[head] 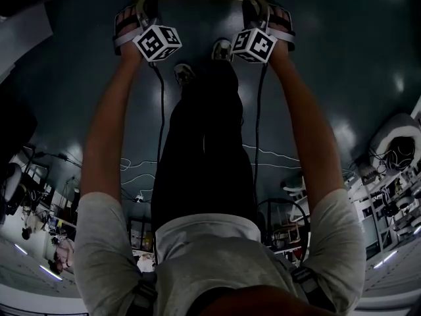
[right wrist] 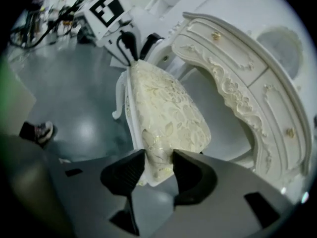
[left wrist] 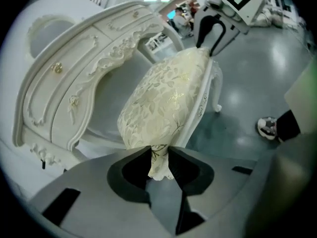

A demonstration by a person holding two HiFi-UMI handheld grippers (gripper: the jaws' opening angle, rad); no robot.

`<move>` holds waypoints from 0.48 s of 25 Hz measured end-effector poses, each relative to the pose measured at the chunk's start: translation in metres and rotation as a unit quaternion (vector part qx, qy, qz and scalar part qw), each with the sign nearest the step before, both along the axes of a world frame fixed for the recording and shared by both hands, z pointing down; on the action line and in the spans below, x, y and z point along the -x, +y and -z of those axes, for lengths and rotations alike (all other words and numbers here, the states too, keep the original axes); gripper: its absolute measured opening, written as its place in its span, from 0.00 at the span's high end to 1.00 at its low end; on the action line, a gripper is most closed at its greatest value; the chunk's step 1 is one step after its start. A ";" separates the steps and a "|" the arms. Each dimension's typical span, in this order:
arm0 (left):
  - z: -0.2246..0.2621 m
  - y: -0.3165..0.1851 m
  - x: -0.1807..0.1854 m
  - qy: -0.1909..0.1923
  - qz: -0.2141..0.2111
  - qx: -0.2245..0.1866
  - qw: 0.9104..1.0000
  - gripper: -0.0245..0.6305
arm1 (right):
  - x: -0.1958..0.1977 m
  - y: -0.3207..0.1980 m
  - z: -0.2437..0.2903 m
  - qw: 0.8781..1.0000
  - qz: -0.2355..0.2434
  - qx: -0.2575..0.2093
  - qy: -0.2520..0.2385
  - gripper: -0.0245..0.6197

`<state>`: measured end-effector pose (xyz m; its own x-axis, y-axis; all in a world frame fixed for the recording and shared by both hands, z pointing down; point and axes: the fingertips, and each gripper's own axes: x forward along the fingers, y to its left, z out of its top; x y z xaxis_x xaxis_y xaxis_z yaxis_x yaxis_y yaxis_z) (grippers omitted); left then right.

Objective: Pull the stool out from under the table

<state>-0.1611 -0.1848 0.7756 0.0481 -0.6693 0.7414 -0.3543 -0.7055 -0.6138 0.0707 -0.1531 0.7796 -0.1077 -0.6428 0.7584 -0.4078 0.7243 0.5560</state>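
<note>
Left tool (left wrist: 158, 156) and right tool (right wrist: 158, 165) each clench the padded edge of the cream brocade-cushioned white stool (left wrist: 166, 95). Uneven pulling could slip a grip or tip it.

**Left tongs clamped on stool cushion**

At 6 o'clock the left tongs (left wrist: 157, 157) pinch a corner of the stool (left wrist: 166, 95). Its cream floral cushion runs toward 1 o'clock, where the right tongs (left wrist: 210, 44) grip the far end. An ornate white desk (left wrist: 74, 83) curves at 9 o'clock. A shoe (left wrist: 267, 128) stands at 3 o'clock.
</note>
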 end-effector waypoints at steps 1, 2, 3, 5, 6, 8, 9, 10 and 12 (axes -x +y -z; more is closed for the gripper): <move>0.001 -0.002 0.002 0.020 0.021 0.004 1.000 0.81 | 0.002 -0.002 0.001 0.999 -0.027 0.013 -0.038 0.64; 0.002 -0.004 0.006 0.042 0.047 0.008 0.998 0.79 | 0.004 -0.004 0.002 0.995 -0.059 0.027 -0.079 0.59; 0.002 -0.006 0.013 0.066 0.079 0.013 0.995 0.73 | 0.006 -0.006 0.003 0.988 -0.092 0.041 -0.119 0.57; -0.003 -0.008 0.038 0.115 0.159 0.038 0.980 0.63 | 0.011 -0.008 0.006 0.971 -0.143 0.058 -0.183 0.54; -0.009 -0.008 0.051 0.138 0.196 0.059 0.969 0.59 | 0.013 -0.009 0.008 0.964 -0.157 0.063 -0.205 0.52; -0.022 -0.009 0.069 0.176 0.238 0.106 0.949 0.54 | 0.018 -0.007 0.011 0.952 -0.176 0.072 -0.239 0.47; -0.027 -0.009 0.073 0.192 0.243 0.127 0.942 0.54 | 0.018 -0.006 0.012 0.946 -0.188 0.077 -0.254 0.45; -0.031 -0.010 0.073 0.205 0.242 0.145 0.937 0.54 | 0.015 -0.005 0.012 0.937 -0.206 0.083 -0.269 0.42; -0.035 -0.013 0.070 0.223 0.228 0.172 0.932 0.53 | 0.002 -0.008 0.005 0.914 -0.255 0.107 -0.298 0.39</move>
<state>-0.2307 -0.1979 0.8102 0.1711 -0.4217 0.8905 -0.8308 -0.5475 -0.0997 0.0689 -0.1607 0.7749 -0.2696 -0.5688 0.7771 -0.9070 0.4211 -0.0064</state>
